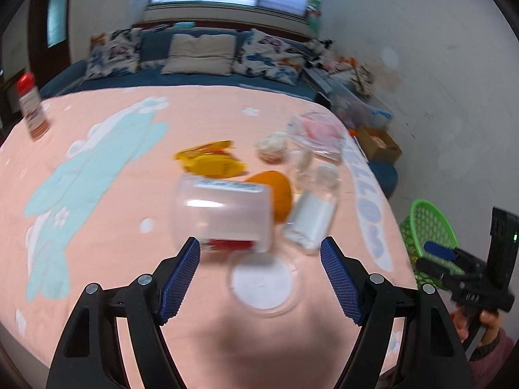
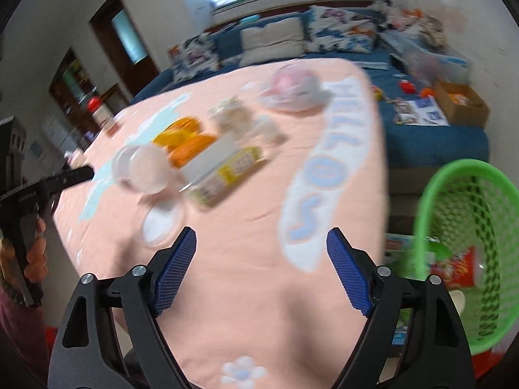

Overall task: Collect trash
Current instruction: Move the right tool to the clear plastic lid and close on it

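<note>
Mostly undone — the clear plastic tub (image 1: 223, 217), yellow wrapper (image 1: 211, 162) and other trash lie on the pink-covered counter (image 1: 113, 194). Some wrappers sit in the green mesh basket (image 2: 467, 227). Both the left hand-held gripper (image 1: 259, 278) and right hand-held gripper (image 2: 259, 272) are wide open — holding nothing.

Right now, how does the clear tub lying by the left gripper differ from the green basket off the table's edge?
The clear tub is see-through plastic with solid walls; the green basket is open mesh. The tub lies on its side on the pink tablecloth; the basket stands lower, beside the table. The tub looks empty; the basket already holds wrappers. The basket looks larger. Both are plastic containers.
</note>
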`<action>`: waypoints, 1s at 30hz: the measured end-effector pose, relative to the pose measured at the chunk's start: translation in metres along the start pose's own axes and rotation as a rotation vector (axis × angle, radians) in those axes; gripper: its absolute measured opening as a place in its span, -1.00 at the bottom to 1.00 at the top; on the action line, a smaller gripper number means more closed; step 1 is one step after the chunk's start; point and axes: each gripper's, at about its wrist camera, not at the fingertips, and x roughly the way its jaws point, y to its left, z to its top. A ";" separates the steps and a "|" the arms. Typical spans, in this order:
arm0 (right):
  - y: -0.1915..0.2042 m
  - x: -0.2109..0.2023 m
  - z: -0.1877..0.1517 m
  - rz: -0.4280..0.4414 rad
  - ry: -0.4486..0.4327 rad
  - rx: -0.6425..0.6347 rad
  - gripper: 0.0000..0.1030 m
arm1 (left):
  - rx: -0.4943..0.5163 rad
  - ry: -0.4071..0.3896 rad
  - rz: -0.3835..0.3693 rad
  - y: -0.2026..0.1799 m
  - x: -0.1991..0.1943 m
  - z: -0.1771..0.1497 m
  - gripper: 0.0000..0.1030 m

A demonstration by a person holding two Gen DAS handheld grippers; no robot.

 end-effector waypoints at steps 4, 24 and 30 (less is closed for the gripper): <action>0.037 0.026 -0.002 0.045 0.047 -0.087 0.67 | -0.041 -0.011 0.012 0.026 -0.006 -0.006 0.43; 0.147 0.131 -0.013 0.052 0.180 -0.284 0.72 | -0.085 0.008 -0.089 0.092 0.020 -0.008 0.43; 0.159 0.149 -0.014 0.009 0.191 -0.315 0.76 | -0.064 0.017 -0.122 0.097 0.034 0.000 0.43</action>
